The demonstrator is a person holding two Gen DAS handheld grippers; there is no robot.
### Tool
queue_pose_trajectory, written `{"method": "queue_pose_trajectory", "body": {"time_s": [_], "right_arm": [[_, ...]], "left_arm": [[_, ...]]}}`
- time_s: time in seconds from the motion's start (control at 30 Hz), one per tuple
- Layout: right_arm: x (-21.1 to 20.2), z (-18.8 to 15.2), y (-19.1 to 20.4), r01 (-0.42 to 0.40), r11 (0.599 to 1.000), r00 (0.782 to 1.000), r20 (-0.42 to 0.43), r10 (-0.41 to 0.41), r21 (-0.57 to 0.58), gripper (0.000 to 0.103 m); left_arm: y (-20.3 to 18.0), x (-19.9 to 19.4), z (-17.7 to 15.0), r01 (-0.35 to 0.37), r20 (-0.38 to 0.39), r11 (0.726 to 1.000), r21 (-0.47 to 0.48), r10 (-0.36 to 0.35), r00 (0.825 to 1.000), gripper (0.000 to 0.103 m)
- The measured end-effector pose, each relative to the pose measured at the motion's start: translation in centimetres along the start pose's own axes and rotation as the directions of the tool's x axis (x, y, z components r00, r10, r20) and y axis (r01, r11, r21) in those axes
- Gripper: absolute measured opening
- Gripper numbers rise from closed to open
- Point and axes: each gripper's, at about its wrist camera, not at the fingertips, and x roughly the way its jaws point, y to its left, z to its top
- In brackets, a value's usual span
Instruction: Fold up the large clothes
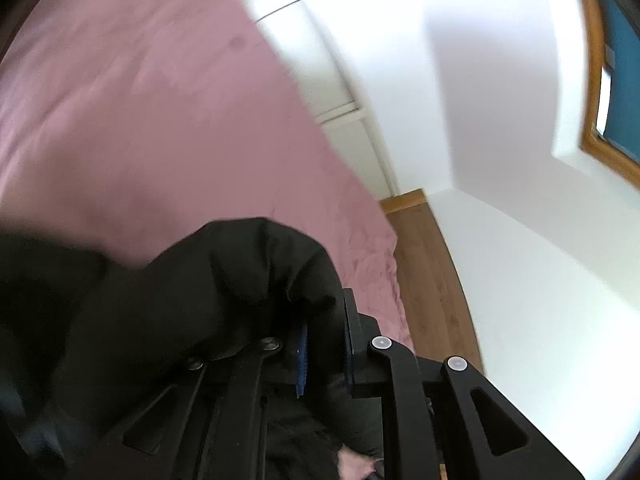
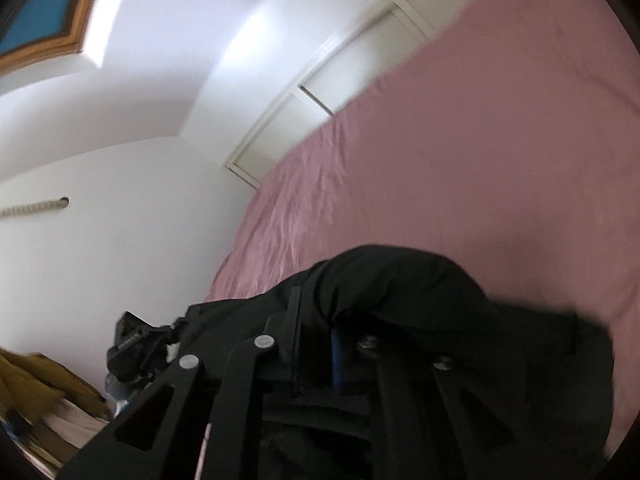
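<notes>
A large black garment (image 1: 224, 280) is bunched over my left gripper (image 1: 324, 320), whose jaws are closed on its cloth above the pink bed (image 1: 140, 112). The same black garment (image 2: 420, 292) drapes over my right gripper (image 2: 316, 320), which is also shut on a fold of it. Blue pads show between the fingers in both views. Both fingertips are mostly hidden by cloth. The views are tilted and blurred.
The pink bedsheet (image 2: 480, 140) fills much of both views. White walls and a white closet door (image 2: 360, 64) lie beyond the bed. Wooden floor (image 1: 428, 272) runs beside it. Yellow clothing (image 2: 36, 380) lies at the lower left of the right wrist view.
</notes>
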Motion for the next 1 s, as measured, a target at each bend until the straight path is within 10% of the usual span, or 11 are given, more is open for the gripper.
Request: {"method": "queue_pose_trajectory", "body": {"time_s": [0.2,0.4,0.57,0.73,1.0], "right_arm": [[2.2,-1.8,-3.5,0.074,0.997,0.997,-0.03,-0.074,0.006,0.01],[-2.7,-7.6,-4.7,-0.054,0.998,0.997,-0.047,0.055,0.017,0.01],[-7.4,-13.2,-5.2,-0.112,0.992,0.987,-0.11,0.118,0.059,0.01],[-7.0,-16.0,-7.5,0.038,0.997,0.984,-0.176,-0.025,0.071,0.01],[-6.6,-15.1,-4.1,0.153,0.986,0.969,-0.183,-0.163,-0.071,0.01]], "left_arm": [[5.3,0.0,-3.0,0.021,-0.04,1.0,-0.007,-0.021,0.999,0.011],[8.5,-6.2,-9.0,0.07,-0.079,0.996,-0.046,-0.074,0.994,0.01],[10.3,-10.3,-13.5,-0.015,-0.154,0.998,-0.066,0.004,0.988,0.007],[12.0,-10.4,-15.5,-0.155,-0.2,0.986,-0.056,0.141,0.97,0.0],[2.4,-12.8,-13.0,-0.118,-0.096,0.976,0.182,0.137,0.986,0.002]]}}
